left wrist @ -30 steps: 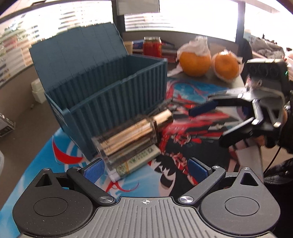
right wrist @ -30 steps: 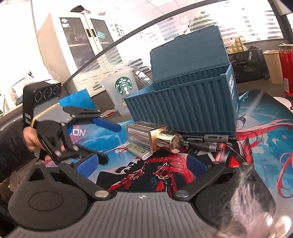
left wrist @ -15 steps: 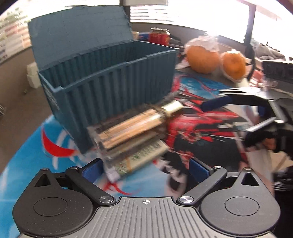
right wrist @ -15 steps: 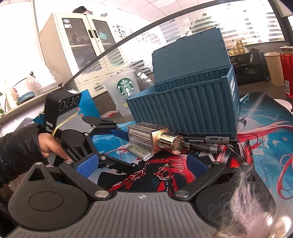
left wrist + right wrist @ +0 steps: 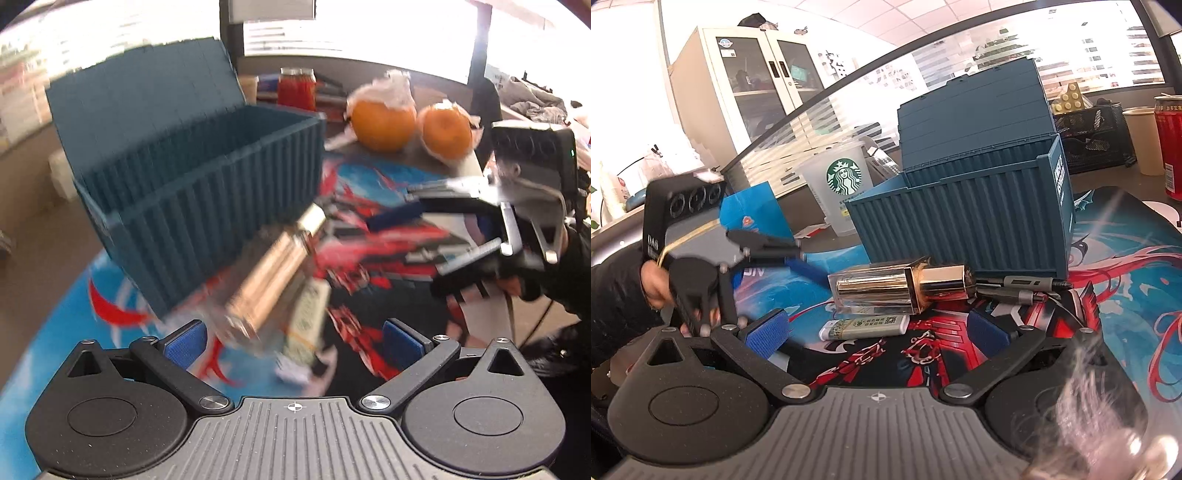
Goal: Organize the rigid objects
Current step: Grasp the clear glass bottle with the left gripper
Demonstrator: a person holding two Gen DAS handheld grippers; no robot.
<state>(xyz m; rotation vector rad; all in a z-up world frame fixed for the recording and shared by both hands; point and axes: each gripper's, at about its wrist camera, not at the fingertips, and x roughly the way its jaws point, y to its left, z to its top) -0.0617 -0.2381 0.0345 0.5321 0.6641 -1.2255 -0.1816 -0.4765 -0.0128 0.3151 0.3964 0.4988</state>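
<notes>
Both claws hang spread and empty over the mat. The left claw (image 5: 293, 338) has its blue pads wide apart, with the gold bottle (image 5: 266, 284) lying just ahead of them, slightly toward its left pad; this view is smeared, so the exact gap cannot be told. The right claw (image 5: 877, 328) is likewise agape, and the bottle (image 5: 901, 284) lies crosswise straight ahead of it, cap toward its right pad. A small white tube (image 5: 864, 326) lies between that claw and the bottle, nearly touching the bottle's base. Two pens (image 5: 1019, 290) sit beyond its right pad, against the open blue box (image 5: 964, 218) behind the bottle.

Risks, as I judge them: the bottle's smooth clear casing could slip or roll if pinched off-centre; closing low might catch the tube too; and both claws converging on one thing could collide.
</notes>
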